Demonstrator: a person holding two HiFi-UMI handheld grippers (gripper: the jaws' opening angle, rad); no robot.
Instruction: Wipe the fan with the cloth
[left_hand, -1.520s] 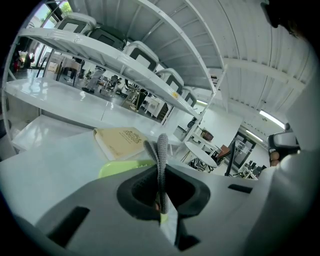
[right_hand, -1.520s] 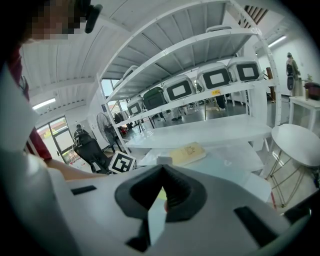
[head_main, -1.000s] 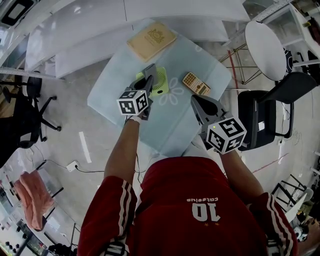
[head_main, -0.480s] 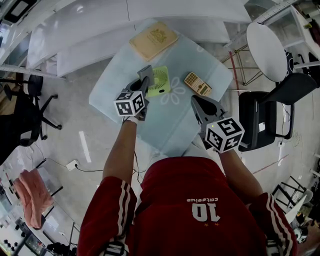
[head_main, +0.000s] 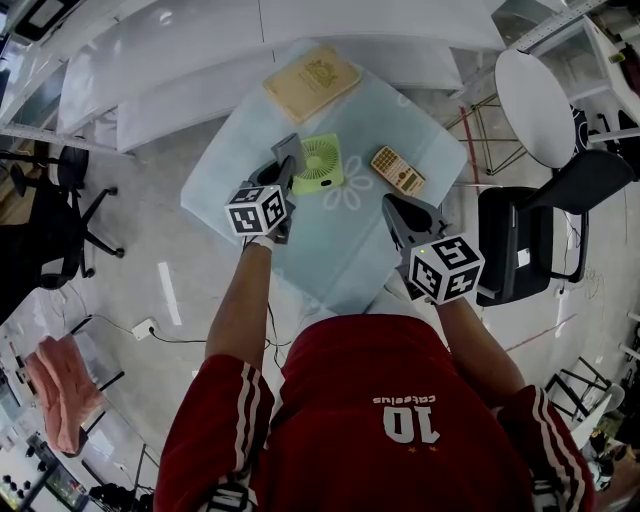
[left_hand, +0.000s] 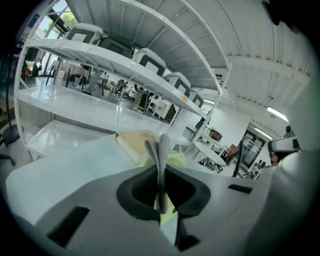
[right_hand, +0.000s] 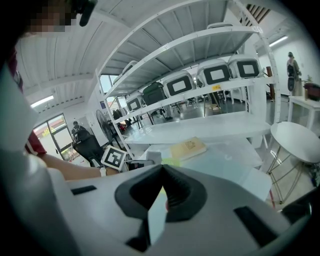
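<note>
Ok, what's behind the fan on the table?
A tan book lies behind the fan, apart from it, near the table's far corner. The cloth in the left tongs covers the fan's left edge, so anything just past that side is hidden.

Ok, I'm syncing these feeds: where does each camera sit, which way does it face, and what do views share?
Head view: on the person's head, facing steeply down at the table; arms, red shirt, left gripper and right gripper show.
Left gripper view: on the left gripper, facing along jaws shut on the cloth, toward shelves; no body clear.
Right gripper view: on the right gripper, facing across the table; the left forearm shows.
Shared: all three show the fan and the book.
</note>
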